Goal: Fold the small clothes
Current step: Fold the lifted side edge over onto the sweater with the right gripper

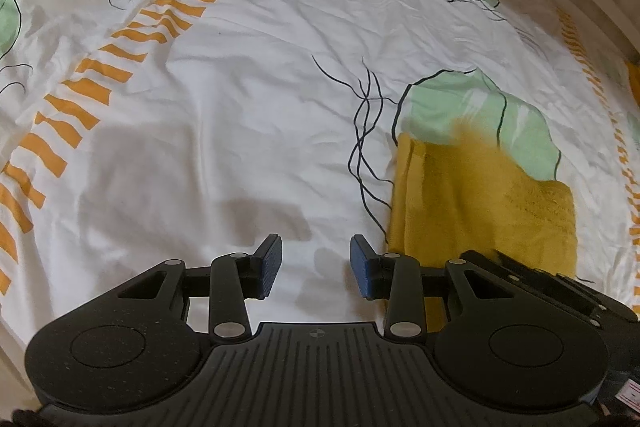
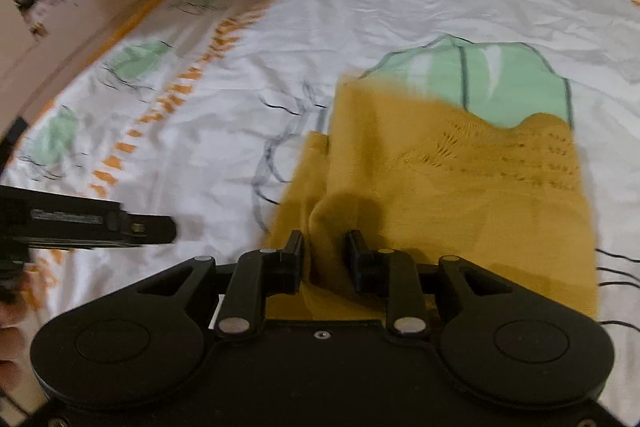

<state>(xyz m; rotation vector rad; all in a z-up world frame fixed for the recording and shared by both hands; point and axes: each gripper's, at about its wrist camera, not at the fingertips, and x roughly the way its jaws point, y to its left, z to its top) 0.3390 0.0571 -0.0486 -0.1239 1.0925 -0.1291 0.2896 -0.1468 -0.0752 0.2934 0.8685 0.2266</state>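
One mustard knit garment on the bedsheet, a bunched fold between the right claw's part-open, unpressing pads.

one mustard knit garment, one printed white bedsheet, two grippers: left gripper and right gripper.

Both wrist cameras look steeply down, close over the white leaf-printed bedsheet, sharing the mustard-yellow knitted garment and green leaf print.
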